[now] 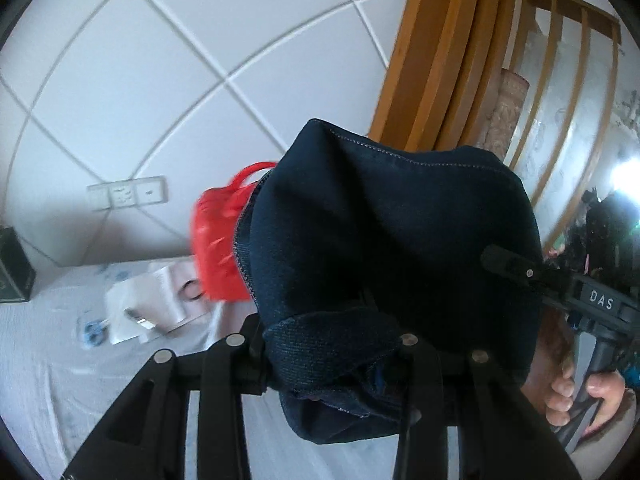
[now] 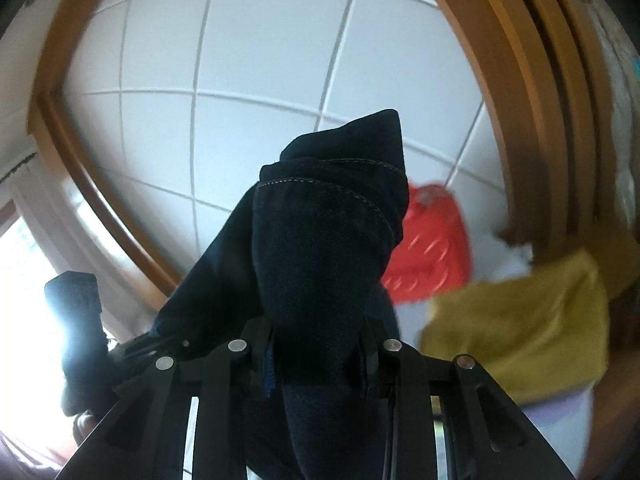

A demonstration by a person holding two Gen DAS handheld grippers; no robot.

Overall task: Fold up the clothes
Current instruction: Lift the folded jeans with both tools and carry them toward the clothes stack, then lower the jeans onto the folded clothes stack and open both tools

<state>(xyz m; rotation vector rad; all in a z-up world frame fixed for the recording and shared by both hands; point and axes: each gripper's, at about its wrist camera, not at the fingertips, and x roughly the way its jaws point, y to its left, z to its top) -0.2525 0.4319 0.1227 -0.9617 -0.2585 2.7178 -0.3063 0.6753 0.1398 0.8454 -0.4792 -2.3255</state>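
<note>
A dark navy denim garment (image 1: pixel 392 240) with pale stitching is held up in the air and fills the middle of both views. My left gripper (image 1: pixel 328 356) is shut on a folded edge of it. My right gripper (image 2: pixel 316 344) is shut on another bunched part of the same denim garment (image 2: pixel 320 248). The right gripper (image 1: pixel 516 270) also shows at the right of the left wrist view, its tip against the denim, with a hand on its handle. The left gripper shows at the left of the right wrist view, dark against a bright window.
A white cloth-covered surface (image 1: pixel 48 352) lies below with papers (image 1: pixel 160 304) and a dark box (image 1: pixel 12 268). A red bag (image 1: pixel 218 240) stands by the tiled wall (image 1: pixel 160 80). A yellow garment (image 2: pixel 528 320) lies at the right. A wooden door frame (image 1: pixel 440 60) is behind.
</note>
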